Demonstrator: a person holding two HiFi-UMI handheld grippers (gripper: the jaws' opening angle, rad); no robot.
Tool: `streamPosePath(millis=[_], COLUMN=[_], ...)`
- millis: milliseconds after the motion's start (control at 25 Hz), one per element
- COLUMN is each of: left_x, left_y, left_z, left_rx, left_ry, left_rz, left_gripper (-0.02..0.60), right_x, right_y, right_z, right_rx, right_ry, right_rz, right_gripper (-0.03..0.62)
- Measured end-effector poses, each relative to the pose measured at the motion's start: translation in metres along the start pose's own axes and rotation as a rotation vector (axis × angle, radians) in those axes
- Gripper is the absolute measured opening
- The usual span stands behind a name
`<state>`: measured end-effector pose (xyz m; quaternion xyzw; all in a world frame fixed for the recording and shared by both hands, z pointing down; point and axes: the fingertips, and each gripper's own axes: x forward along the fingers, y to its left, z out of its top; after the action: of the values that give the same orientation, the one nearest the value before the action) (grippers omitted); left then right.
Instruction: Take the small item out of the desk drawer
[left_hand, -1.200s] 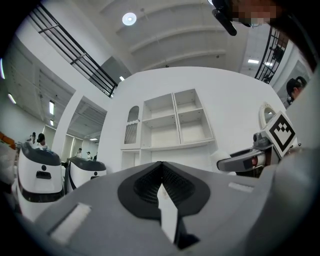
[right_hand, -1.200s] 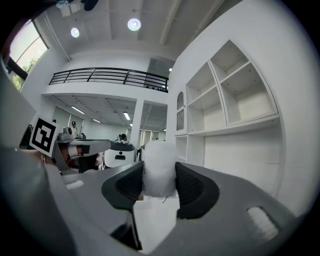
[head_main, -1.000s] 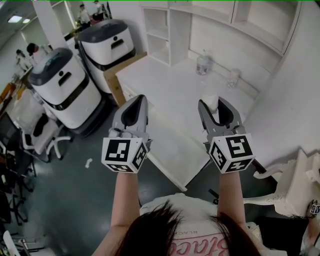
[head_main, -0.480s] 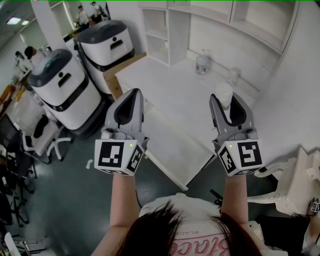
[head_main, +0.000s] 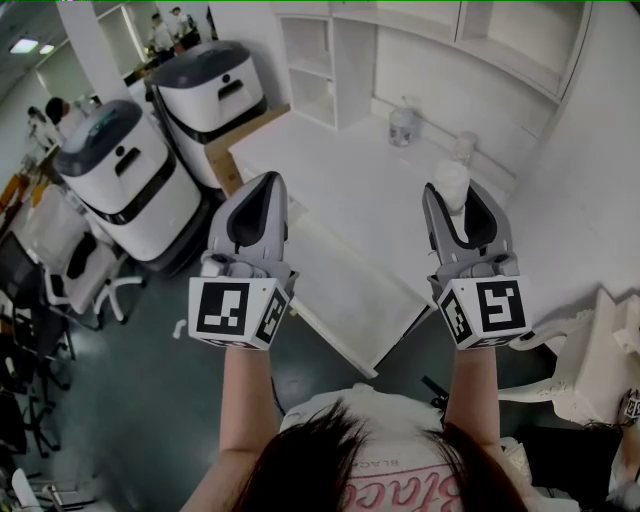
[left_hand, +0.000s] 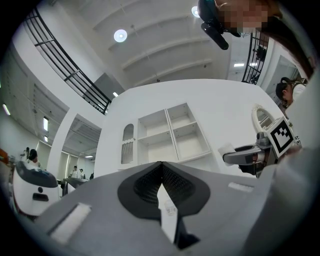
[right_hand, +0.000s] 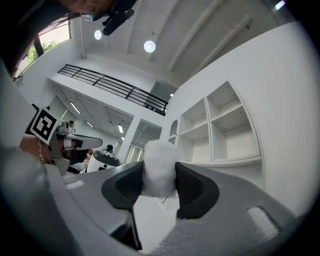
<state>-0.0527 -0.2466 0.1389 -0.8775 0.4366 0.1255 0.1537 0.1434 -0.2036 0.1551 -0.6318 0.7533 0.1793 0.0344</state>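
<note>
Right gripper (right_hand: 159, 174) pinches a small white fluffy item (right_hand: 160, 152) btwn its pads. Jaws partway apart, item's top poking past the tips, high over the white desk (head_main: 340, 180). Left gripper (left_hand: 161, 172): jaws pressed together, empty.

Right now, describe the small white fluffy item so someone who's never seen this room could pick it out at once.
Start at the big white desk; above it the person holds up the grey right gripper. Its jaws clamp the small white fuzzy tuft. Unlike the clear plastic bottle and the small clear object standing on the desk beyond, it is opaque, fluffy and gripped.
</note>
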Motion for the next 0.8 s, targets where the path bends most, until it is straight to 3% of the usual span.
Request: streamPosePath(millis=[440,800], left_x=[0.0019,0.005], left_y=[-0.003,-0.0013], left_z=[-0.005,-0.01], left_rx=[0.107,0.114], left_ry=[0.032,0.034], left_rz=[0.006,0.007], left_gripper=[0.014,0.012], right_x=[-0.0046,-0.0025], right_y=[-0.0013,-0.0016], right_z=[0.0015,-0.0004], right_rx=[-0.02,-0.034], right_ry=[-0.008,-0.001], right_rz=[-0.007,-0.006], right_gripper=[0.17,0.17])
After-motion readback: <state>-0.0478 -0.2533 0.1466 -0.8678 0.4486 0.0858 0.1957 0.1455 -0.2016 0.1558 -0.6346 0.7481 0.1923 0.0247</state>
